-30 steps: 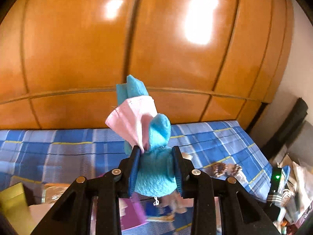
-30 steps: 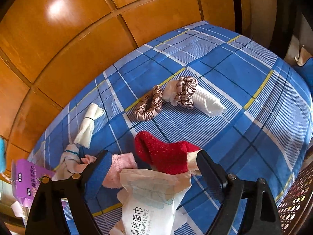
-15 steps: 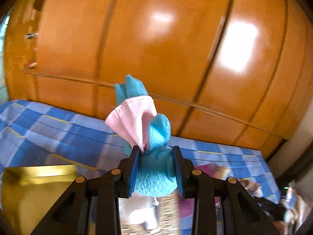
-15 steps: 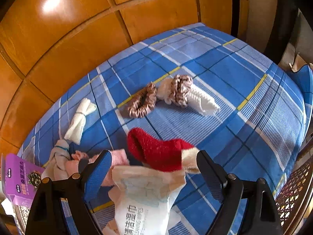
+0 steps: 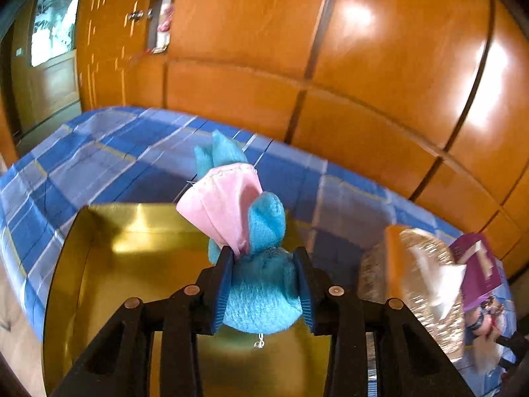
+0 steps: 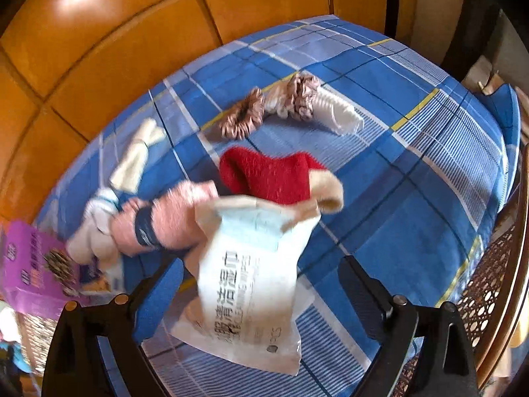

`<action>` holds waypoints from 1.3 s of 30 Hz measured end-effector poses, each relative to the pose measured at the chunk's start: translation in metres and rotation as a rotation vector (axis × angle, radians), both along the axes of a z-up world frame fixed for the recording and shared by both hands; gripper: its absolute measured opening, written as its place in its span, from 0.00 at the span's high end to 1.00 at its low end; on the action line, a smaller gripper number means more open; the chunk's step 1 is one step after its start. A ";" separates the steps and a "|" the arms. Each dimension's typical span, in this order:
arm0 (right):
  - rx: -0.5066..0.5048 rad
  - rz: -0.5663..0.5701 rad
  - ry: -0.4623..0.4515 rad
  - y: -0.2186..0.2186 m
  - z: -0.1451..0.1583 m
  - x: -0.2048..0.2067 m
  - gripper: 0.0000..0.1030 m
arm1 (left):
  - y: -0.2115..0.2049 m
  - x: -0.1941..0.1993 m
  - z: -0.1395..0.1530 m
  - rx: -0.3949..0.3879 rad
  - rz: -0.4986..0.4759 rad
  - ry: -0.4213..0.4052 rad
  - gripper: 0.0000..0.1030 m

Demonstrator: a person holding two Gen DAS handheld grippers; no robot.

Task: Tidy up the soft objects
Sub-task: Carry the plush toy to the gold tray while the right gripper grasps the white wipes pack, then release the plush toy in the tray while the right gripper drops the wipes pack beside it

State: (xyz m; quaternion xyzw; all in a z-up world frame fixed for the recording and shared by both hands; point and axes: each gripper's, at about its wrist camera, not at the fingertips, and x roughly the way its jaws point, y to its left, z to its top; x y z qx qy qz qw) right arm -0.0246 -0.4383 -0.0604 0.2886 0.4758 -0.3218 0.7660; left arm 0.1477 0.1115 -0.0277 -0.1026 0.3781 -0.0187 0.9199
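Observation:
My left gripper (image 5: 264, 284) is shut on a blue plush toy (image 5: 261, 291) with a pink cloth skirt (image 5: 221, 205), held above an open gold box (image 5: 132, 248) on the blue plaid bed. My right gripper (image 6: 261, 284) is open above a white wet-wipes pack (image 6: 251, 284). Beyond it lie a red sock with a cream cuff (image 6: 274, 175), a pink sock (image 6: 172, 218), a white rolled cloth (image 6: 135, 158), brown scrunchies (image 6: 244, 115) and a white ribbed sock (image 6: 337, 115).
A glittery gold object (image 5: 420, 284) and a purple box (image 5: 476, 264) sit to the right of the gold box; the purple box also shows in the right wrist view (image 6: 36, 264). An orange wooden wardrobe (image 5: 297, 49) stands behind the bed. A woven basket (image 6: 489, 264) is at the bed's right edge.
My left gripper has swung left with the blue toy, from over the cluttered right side to above the gold box. My right gripper has shifted slightly, still open over the wipes pack.

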 end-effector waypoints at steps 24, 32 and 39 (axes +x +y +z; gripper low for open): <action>-0.094 0.091 -0.020 0.029 0.009 0.004 0.53 | -0.027 -0.068 0.007 0.196 -0.052 -0.072 0.21; -0.141 0.147 -0.048 0.029 0.037 0.030 0.53 | -0.026 -0.083 0.010 0.184 -0.064 -0.081 0.19; -0.189 0.234 -0.092 0.039 0.072 0.075 0.53 | -0.024 -0.092 0.006 0.184 -0.078 -0.073 0.14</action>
